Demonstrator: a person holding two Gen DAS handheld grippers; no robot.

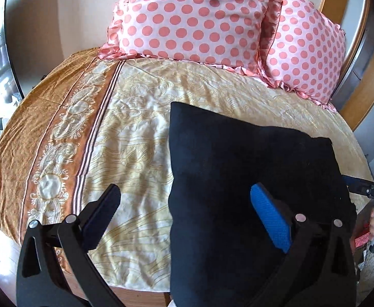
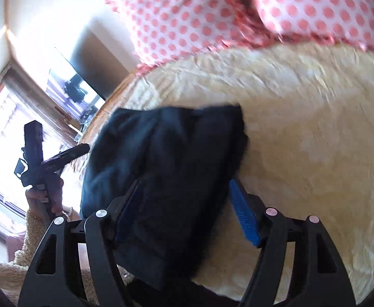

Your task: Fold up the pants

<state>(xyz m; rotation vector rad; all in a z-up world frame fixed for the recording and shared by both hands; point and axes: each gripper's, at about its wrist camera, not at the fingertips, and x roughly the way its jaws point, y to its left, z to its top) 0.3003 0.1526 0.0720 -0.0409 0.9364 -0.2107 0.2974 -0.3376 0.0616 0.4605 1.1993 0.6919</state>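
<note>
folded pants [image 1: 250, 174] near bedspread [image 1: 135, 133] edge, open cream surface beyond

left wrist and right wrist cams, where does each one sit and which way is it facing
Left wrist: sits on the left gripper, angled down across the bed toward the pillows; open fingers show.
Right wrist: sits on the right gripper, angled down at the folded dark pants; open fingers straddle them; a hand shows.
Shared: pants, bed, pillows, and each sees the other gripper.
</note>
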